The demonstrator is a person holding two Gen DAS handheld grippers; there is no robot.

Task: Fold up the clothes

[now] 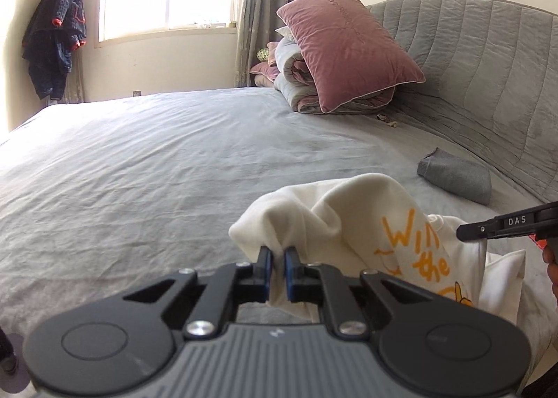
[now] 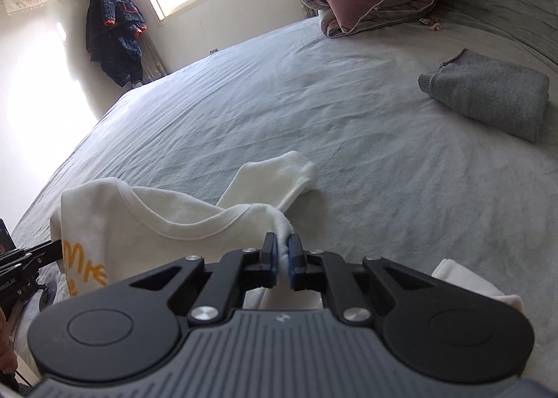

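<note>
A white sweatshirt [image 1: 348, 209] with orange lettering is lifted off the grey bed sheet [image 1: 139, 171]. My left gripper [image 1: 278, 253] is shut on a bunched edge of its fabric. In the right wrist view the same sweatshirt [image 2: 167, 220] hangs between both grippers, neckline showing, one sleeve [image 2: 279, 178] trailing on the bed. My right gripper [image 2: 282, 241] is shut on a pinch of its shoulder cloth. The right gripper's black fingers [image 1: 505, 223] show at the right edge of the left wrist view; the left gripper's black body [image 2: 24, 258] enters the right wrist view at its left edge.
A folded grey garment [image 2: 488, 94] lies on the bed to the right. A pink pillow [image 1: 345, 49] sits on rolled bedding by the padded grey headboard [image 1: 488, 66]. A dark jacket [image 1: 55, 38] hangs beside the window. More white cloth [image 2: 470, 283] lies at lower right.
</note>
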